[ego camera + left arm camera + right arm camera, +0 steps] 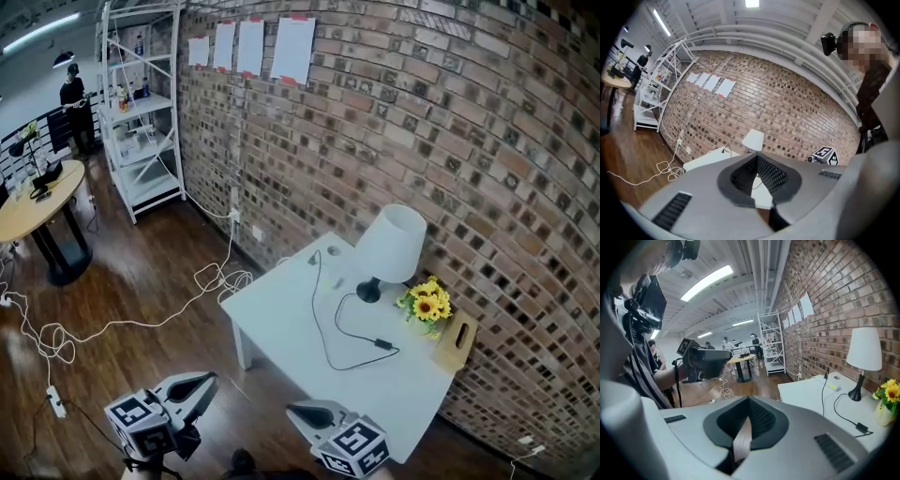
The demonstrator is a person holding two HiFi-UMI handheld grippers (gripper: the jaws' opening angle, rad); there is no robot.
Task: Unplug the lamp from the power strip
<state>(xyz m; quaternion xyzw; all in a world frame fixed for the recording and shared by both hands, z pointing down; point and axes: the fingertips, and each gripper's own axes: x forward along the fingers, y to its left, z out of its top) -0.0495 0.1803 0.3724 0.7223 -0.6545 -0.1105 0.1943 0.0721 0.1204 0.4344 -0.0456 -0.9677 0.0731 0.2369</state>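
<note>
A lamp [391,242] with a white shade stands at the back of the white table [281,314], also in the left gripper view [753,139] and the right gripper view [864,348]. Its black cord [323,328] loops across the tabletop to a plug [317,254] at the far left corner. The white power strip there is hard to make out. My left gripper [211,378] and right gripper [292,410] hover in front of the table, well short of the plug. Both are shut and hold nothing. The plug [828,374] stands upright.
Yellow flowers [427,302] and a wooden box [456,342] sit by the lamp against the brick wall. White cables [216,277] and another strip [56,401] lie on the wood floor at left. A white shelf [141,112] and a round table [37,202] stand further back.
</note>
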